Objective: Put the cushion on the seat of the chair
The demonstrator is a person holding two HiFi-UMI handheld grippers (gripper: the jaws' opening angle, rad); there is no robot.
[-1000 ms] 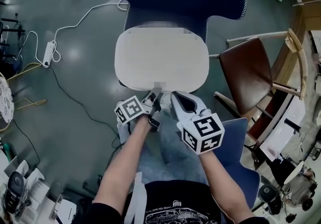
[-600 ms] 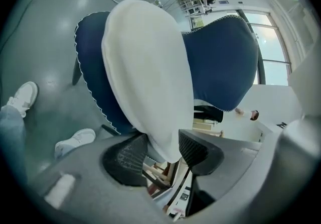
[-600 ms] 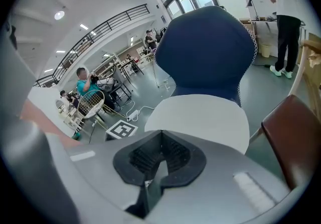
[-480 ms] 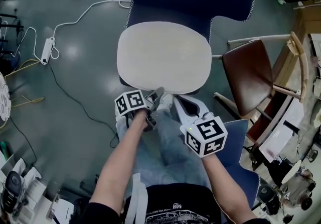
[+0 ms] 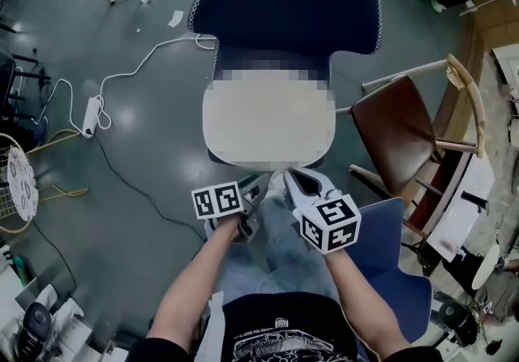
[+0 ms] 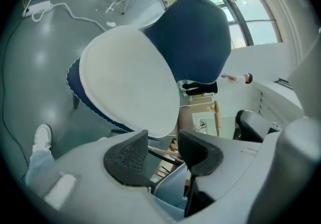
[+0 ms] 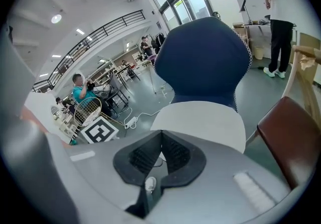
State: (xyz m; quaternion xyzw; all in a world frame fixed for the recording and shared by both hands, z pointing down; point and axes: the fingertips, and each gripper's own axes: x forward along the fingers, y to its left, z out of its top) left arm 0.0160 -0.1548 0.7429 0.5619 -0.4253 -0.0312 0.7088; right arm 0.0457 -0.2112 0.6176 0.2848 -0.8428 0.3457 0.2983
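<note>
Cushion on chair; glossy grey floor; left gripper empty, jaws closing (right gripper pinched together).

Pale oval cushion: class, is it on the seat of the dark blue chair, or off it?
On the seat. The pale oval cushion lies flat on the dark blue chair, just below its backrest.

Left forearm and right forearm come up from bottom centre. Grey left hand-held gripper: jaws wide, closing a touch, nothing between them. Grey right hand-held gripper: jaws pinched together, empty.
</note>
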